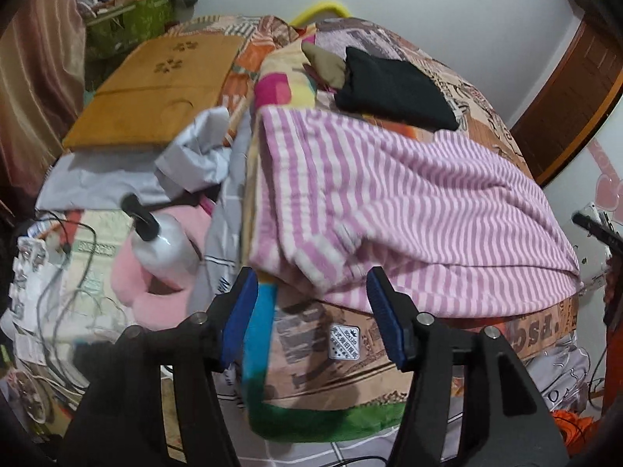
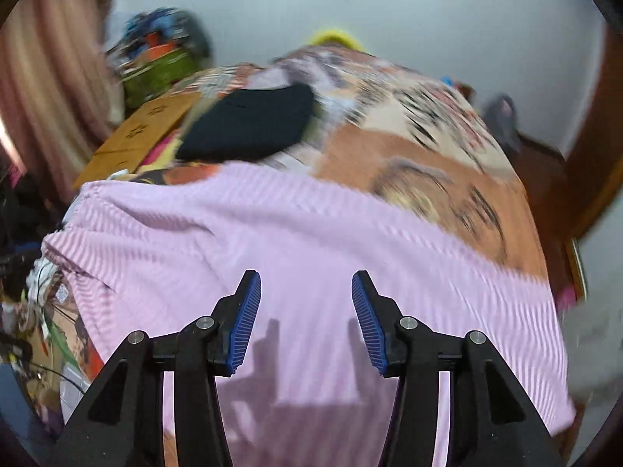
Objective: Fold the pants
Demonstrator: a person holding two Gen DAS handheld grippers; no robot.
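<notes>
The pink striped pants lie spread across the bed, with folded black clothing at 12 o'clock. The left hand-held gripper stands parted and empty at the garment's near edge. The right hand-held gripper hovers parted above the pants, gripping nothing.
</notes>
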